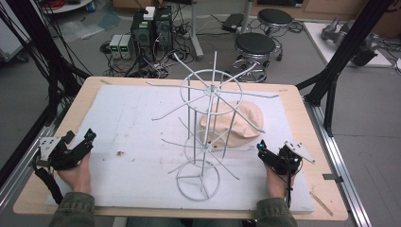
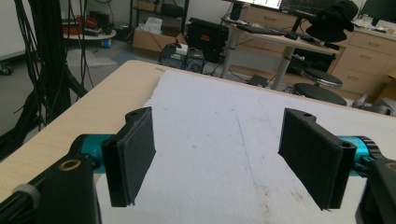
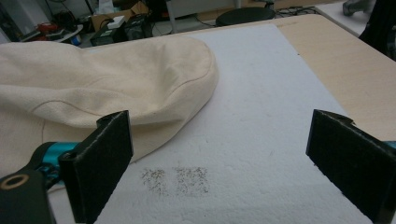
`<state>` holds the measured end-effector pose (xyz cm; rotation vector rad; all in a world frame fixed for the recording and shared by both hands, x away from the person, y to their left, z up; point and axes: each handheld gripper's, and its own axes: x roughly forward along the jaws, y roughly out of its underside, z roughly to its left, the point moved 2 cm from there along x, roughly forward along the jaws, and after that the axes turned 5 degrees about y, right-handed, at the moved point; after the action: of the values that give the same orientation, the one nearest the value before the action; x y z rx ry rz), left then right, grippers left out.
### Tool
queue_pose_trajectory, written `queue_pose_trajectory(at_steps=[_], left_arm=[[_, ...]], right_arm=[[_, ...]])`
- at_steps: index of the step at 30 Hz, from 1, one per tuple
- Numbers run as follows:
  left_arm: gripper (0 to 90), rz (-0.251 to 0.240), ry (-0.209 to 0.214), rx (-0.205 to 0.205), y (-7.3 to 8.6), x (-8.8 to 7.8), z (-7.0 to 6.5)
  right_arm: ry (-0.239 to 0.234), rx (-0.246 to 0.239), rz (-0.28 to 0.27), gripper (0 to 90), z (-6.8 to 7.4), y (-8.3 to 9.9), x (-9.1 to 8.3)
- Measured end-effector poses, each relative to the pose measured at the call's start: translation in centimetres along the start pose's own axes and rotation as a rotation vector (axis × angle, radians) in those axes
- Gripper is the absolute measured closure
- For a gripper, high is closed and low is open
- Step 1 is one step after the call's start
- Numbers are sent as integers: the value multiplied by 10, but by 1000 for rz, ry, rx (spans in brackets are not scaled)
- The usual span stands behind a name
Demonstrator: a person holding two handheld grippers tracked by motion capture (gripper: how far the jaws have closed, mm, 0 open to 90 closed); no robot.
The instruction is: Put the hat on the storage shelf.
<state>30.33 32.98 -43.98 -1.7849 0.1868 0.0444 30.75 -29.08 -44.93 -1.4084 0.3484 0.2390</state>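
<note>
Jaws spread wide on left gripper (image 1: 90, 137) and right gripper (image 1: 260, 145), gripping nothing (cream hat (image 3: 107, 84) lying just ahead-left of right one, soft and rounded, behind white wire rack (image 1: 208, 127)).

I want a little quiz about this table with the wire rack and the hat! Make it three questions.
1. True or false: the left gripper is holding the cream hat.
2. Which gripper is nearer the hat? A) left B) right
3. Fill in: the white wire rack stands on a white ____ that covers the table.

Key: 1. False, its jaws are wide apart with nothing between them. 2. B. 3. Mat.
</note>
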Motion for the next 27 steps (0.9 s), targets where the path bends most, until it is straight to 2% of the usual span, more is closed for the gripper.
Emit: queue_pose_trajectory(at_steps=[27], left_arm=[[267,-13,5,20,-1,-1,-2]], right_arm=[[1,-14,-23,64,2,-1,-2]])
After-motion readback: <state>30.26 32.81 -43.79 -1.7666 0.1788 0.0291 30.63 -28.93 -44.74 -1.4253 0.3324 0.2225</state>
